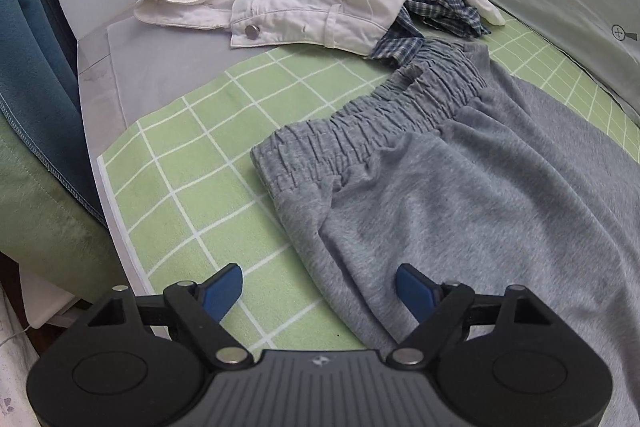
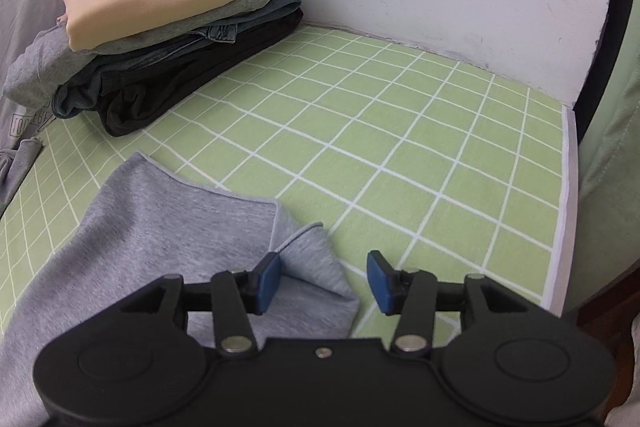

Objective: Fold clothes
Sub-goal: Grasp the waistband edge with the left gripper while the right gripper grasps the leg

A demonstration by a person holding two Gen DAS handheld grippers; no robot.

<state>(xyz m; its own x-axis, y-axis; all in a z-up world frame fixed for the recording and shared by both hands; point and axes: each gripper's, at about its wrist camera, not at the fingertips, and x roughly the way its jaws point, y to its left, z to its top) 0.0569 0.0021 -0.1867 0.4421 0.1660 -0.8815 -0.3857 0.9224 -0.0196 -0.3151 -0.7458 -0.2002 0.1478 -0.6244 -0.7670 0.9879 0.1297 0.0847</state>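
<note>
The grey sweatpants (image 1: 460,195) lay spread across the green checked mat (image 1: 192,163), their gathered elastic waistband (image 1: 372,131) running slantwise toward a heap of unfolded clothes: a white denim garment (image 1: 304,7) draped over a blue plaid one (image 1: 444,11). The hem end of the sweatpants (image 2: 172,227) lay flat, one corner bunched up. In the far corner stood a folded stack (image 2: 160,27), cream on grey, denim and black.

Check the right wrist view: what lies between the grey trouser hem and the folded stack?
Only bare green checked mat separates the grey trouser hem from the folded stack, seen in the right wrist view.
</note>
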